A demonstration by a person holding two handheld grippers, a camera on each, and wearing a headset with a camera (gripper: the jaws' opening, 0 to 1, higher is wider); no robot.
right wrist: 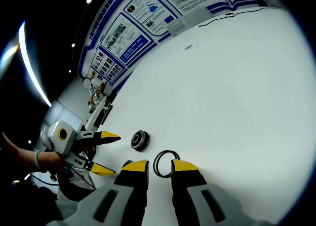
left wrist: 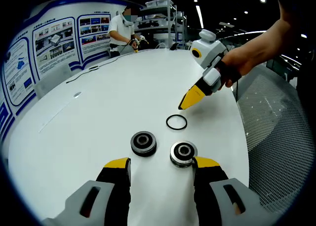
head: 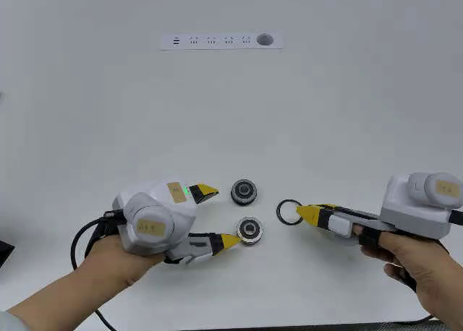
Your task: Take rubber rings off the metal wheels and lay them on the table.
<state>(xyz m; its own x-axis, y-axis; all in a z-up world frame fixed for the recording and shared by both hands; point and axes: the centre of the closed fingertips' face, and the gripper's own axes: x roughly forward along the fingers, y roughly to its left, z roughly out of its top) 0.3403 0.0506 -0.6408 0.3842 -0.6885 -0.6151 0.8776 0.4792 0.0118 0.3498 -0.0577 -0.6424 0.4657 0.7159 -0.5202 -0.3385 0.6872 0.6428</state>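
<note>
White table (head: 325,114), head view: two metal wheels lie flat, one behind the other. The far wheel (head: 244,191) has a dark outer band. The near wheel (head: 249,229) has a bright metal rim.

A loose rubber ring (head: 289,212) lies flat on the table to the right of both wheels, apart from them.

Left tool (head: 221,216), held in the left hand (head: 116,262): jaws spread wide, pinching nothing. One yellow tip is near the far wheel and the other is just beside the near wheel.

Left gripper view: both wheels sit just ahead of the spread tips, and the bright-rimmed one (left wrist: 183,153) is close against the right-side jaw. The dark-banded one (left wrist: 143,142) is nearer the middle of the gap.

Right tool (head: 307,214), held in the right hand (head: 405,251): the head view puts its tip at the ring's right edge and cannot settle whether they touch. The left gripper view does: the ring (left wrist: 176,122) lies alone, and the right tool (left wrist: 183,106) hangs above and beyond it.

Right gripper view: its own jaws stand a narrow gap apart, holding nothing. The ring (right wrist: 165,163) lies on the table just ahead of that gap. One wheel (right wrist: 139,140) is plain here, and the other is mostly hidden behind a jaw.

A power strip (head: 221,40) lies at the table's far edge.
</note>
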